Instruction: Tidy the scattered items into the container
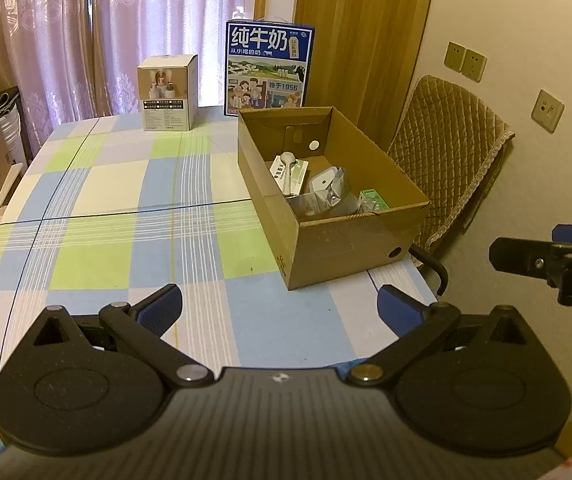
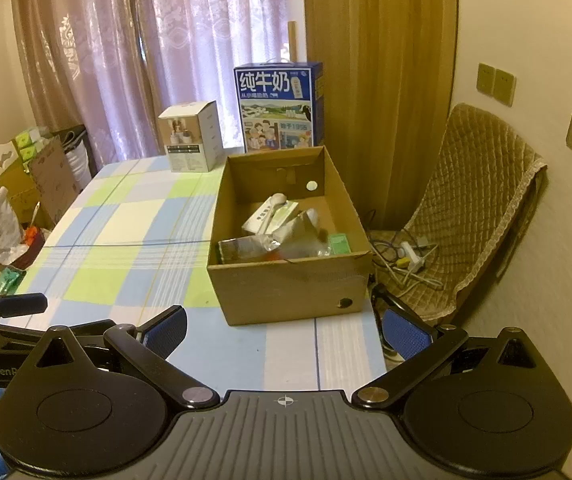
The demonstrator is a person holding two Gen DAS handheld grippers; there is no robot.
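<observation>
An open cardboard box (image 1: 350, 248) stands at the right side of the checked table; it also shows in the right wrist view (image 2: 286, 292). Inside lie a white spoon (image 1: 288, 160), a white carton (image 1: 290, 174), a silver foil packet (image 1: 336, 190) and a small green box (image 1: 374, 200). My left gripper (image 1: 279, 308) is open and empty, above the table's near edge, short of the box. My right gripper (image 2: 283, 332) is open and empty, in front of the box. The right gripper's finger (image 1: 526, 258) shows at the right edge of the left wrist view.
A blue milk carton case (image 1: 267, 68) and a small white product box (image 1: 167, 94) stand at the table's far edge. A padded chair (image 1: 446, 152) with cables on its seat (image 2: 406, 260) stands right of the table. Cardboard and bags (image 2: 17, 184) crowd the left side.
</observation>
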